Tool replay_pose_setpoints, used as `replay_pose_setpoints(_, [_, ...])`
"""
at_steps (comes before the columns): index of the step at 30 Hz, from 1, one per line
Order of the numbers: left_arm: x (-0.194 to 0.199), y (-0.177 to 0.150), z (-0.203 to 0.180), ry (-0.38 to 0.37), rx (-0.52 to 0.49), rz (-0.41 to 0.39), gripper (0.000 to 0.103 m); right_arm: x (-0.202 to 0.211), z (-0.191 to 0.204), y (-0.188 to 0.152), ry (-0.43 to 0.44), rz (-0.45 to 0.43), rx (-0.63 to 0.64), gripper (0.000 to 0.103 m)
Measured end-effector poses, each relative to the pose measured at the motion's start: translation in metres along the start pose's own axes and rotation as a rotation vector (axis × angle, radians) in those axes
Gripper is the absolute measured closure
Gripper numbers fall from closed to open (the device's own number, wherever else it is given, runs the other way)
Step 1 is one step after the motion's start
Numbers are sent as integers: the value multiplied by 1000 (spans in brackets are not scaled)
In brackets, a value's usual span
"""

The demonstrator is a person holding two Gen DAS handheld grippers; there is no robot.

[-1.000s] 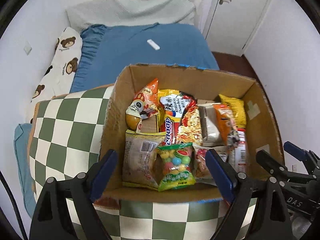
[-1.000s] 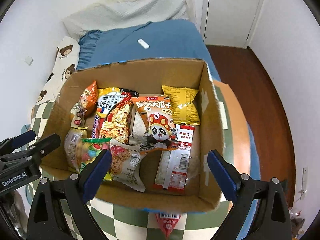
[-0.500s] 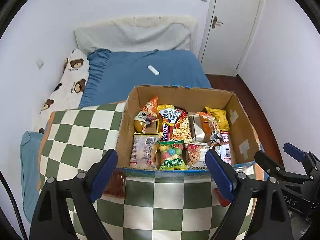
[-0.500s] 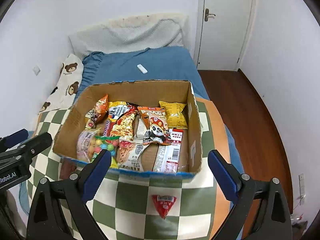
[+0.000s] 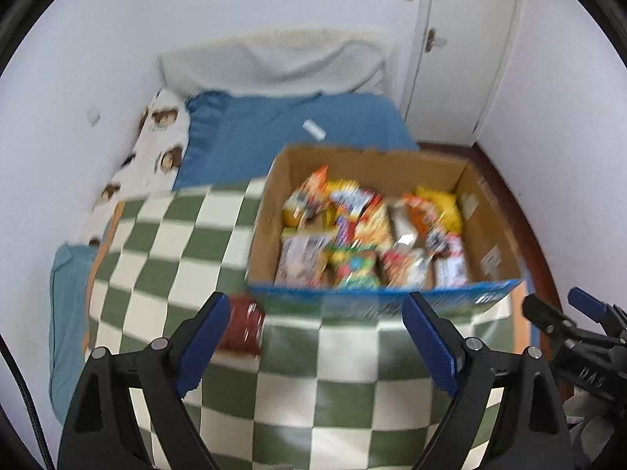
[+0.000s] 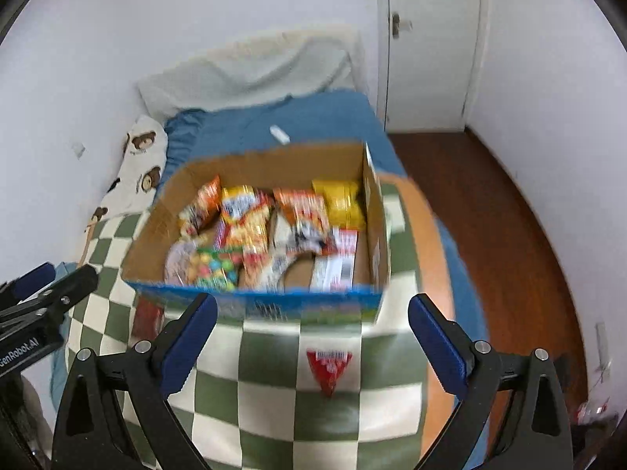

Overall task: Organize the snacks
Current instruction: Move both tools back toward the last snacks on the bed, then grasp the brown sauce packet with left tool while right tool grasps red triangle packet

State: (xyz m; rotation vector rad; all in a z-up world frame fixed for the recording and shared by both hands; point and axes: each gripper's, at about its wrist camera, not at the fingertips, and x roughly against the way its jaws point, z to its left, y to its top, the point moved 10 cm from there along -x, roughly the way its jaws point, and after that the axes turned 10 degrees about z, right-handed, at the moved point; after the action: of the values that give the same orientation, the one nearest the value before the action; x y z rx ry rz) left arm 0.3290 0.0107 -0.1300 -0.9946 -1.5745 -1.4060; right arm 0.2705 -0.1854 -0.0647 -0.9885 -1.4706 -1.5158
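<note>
A cardboard box (image 5: 395, 164) (image 6: 274, 162) full of several snack packs stands on a green-and-white checked cloth (image 5: 168, 243) (image 6: 270, 368). A dark red pack (image 5: 245, 327) lies on the cloth by the box's near left corner; it also shows in the right wrist view (image 6: 148, 315). A red triangular pack (image 6: 328, 368) lies on the cloth in front of the box. My left gripper (image 5: 315, 340) is open and empty, near the box front. My right gripper (image 6: 311, 342) is open and empty, above the triangular pack. Both views are blurred.
A bed with a blue sheet (image 5: 274, 125) and a bear-print pillow (image 5: 153, 149) lies behind the box. A white door (image 6: 431, 47) and a wooden floor (image 6: 505, 235) are to the right. A small white object (image 5: 314, 130) lies on the bed.
Both grippers have pulled back and up from the box, which now looks smaller and farther. The loose red packs on the cloth have come into view. Both stay open.
</note>
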Motion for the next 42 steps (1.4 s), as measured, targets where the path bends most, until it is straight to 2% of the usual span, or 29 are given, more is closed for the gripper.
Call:
replay_pose_setpoints(5, [-60,-42,39,62,69,143,13,-69,-21,-38,5,169,-57,3])
replay_pose_setpoints(9, [-95,-69,66,93,131,228,13,-120,-25,-62,31,270,-78,3])
replay_pose_setpoints(11, [-105,-77,77,109,148,252,13,-138,-24,-69,33,290,-79,5])
replay_pose_setpoints(13, [-117,-80,86,120,156,274,13,-155,-21,-74,44,302,-74,14])
replay_pose_setpoints(15, [-124,-80,92,123,162,285,13,-168,-18,-78,35,302,-58,33])
replay_pose_setpoints(17, [-137,-77,98,120,163,308,13,-180,-16,-83,15,307,-35,40])
replay_pose_setpoints(18, [-143,-75,101,118,163,318,13,-183,-15,-84,21,306,-34,47])
replay_pose_setpoints(22, [-170,-64,103,122,114,359,13,-188,-10,-89,14,274,-10,48])
replay_pose_setpoints(27, [-203,-55,95,122,30,408,14,-188,-4,-91,16,279,3,49])
replay_pose_setpoints(29, [-209,-58,91,96,20,414,27,-188,0,-92,20,285,11,49])
replay_pose_setpoints(30, [-211,-61,89,82,21,417,40,-186,-1,-92,24,290,13,49])
replay_pose_setpoints(31, [-212,-63,89,76,23,417,48,-186,1,-93,29,295,15,49])
replay_pose_setpoints(33, [-207,-69,88,76,20,412,51,-186,5,-95,35,302,21,49])
replay_pose_setpoints(37, [-194,-105,75,51,30,436,52,-185,15,-107,58,324,37,49])
replay_pose_setpoints(42, [-170,-188,35,14,-1,527,52,-176,35,-139,94,373,81,49])
